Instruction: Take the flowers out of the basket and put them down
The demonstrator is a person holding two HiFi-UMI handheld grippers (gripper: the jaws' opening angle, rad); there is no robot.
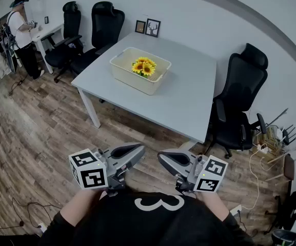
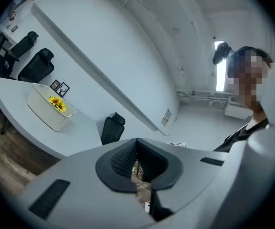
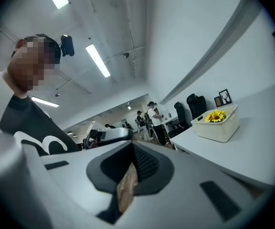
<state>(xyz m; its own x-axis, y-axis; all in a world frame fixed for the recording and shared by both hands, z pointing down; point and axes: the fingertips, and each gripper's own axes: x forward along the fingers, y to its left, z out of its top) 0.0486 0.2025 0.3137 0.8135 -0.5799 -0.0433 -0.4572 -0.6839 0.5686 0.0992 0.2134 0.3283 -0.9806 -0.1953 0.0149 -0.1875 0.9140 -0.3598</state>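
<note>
A cream basket (image 1: 137,79) stands on the grey table (image 1: 189,96), with yellow sunflowers (image 1: 144,67) lying inside it. I hold both grippers low against my body, well short of the table, their tips pointing at each other. The left gripper (image 1: 140,148) is shut with nothing in it, and so is the right gripper (image 1: 161,158). The left gripper view shows its jaws (image 2: 137,144) together, with the basket (image 2: 46,111) and flowers (image 2: 57,102) far off. In the right gripper view the gripper (image 3: 131,149) is shut, and the basket (image 3: 218,128) with the flowers (image 3: 216,116) is distant.
A black office chair (image 1: 240,101) stands at the table's right side, and two more chairs (image 1: 104,27) stand behind its left end. Two picture frames (image 1: 148,27) lean on the wall. A person (image 1: 22,32) stands at a desk, far left. Cables and clutter (image 1: 273,137) lie at the right wall.
</note>
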